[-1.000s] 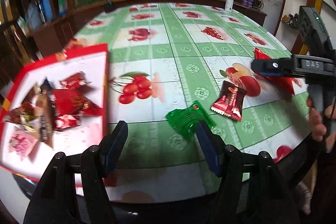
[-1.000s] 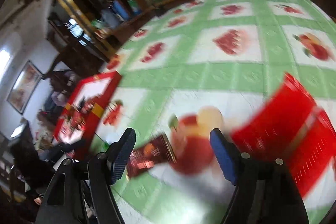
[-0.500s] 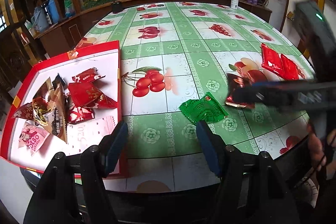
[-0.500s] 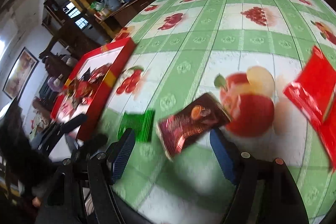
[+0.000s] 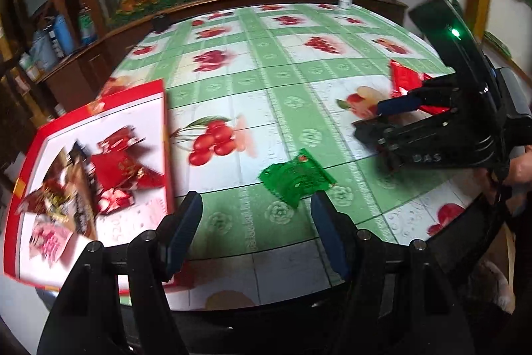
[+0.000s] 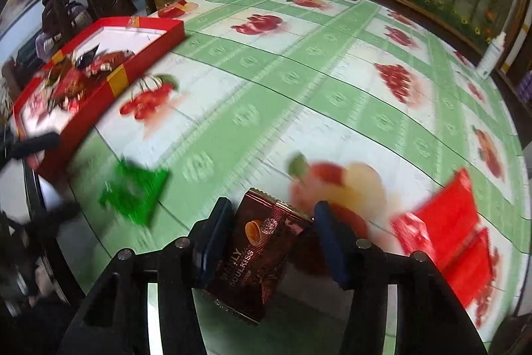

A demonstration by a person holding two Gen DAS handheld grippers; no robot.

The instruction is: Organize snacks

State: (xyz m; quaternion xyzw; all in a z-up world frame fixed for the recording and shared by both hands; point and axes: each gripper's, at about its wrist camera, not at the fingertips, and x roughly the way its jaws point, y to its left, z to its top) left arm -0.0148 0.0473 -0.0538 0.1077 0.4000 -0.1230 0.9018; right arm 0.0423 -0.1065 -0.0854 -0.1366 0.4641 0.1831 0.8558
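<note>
Between right tongs (image 6: 271,230), brown snack packet (image 6: 257,258), long axis pointing away.

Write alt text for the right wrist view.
The right claw has a dark brown foil snack packet between its blue-padded fingers, above a round table's green-and-white fruit-print cloth. A green wrapper lies left, red packets right, and a red-rimmed box of snacks far left.

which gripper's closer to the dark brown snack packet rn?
Right. The right gripper has the dark brown snack packet between its fingers; the left gripper sits back near the green packet.
</note>
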